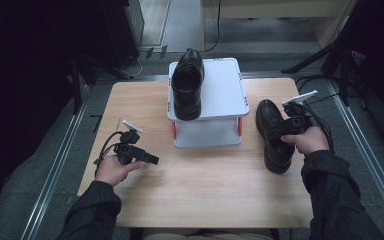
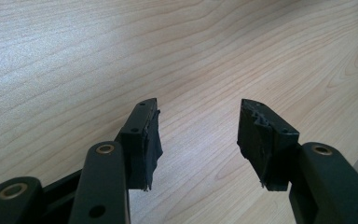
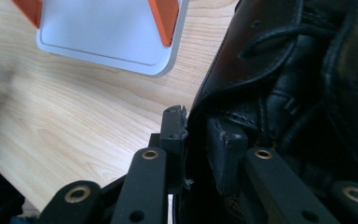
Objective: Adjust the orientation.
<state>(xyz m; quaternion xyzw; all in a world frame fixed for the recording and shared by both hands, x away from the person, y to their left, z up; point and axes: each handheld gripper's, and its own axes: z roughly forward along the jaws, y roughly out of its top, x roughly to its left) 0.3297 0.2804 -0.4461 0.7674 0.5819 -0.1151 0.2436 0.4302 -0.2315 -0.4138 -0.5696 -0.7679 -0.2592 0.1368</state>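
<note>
While one shoe [image 1: 187,85] already sits on the rack [image 1: 225,95], its mate [image 1: 272,135] rests on the worktop [image 1: 200,185] right of the rack, collar between the right gripper's [image 1: 286,126] jaws, lift pending. Left of the rack, the left gripper [image 1: 152,160] idles, jaws apart, empty.

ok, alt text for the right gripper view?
The right gripper has its fingers astride the collar of a black shoe on the wooden table. A white rack with orange posts stands behind.
</note>
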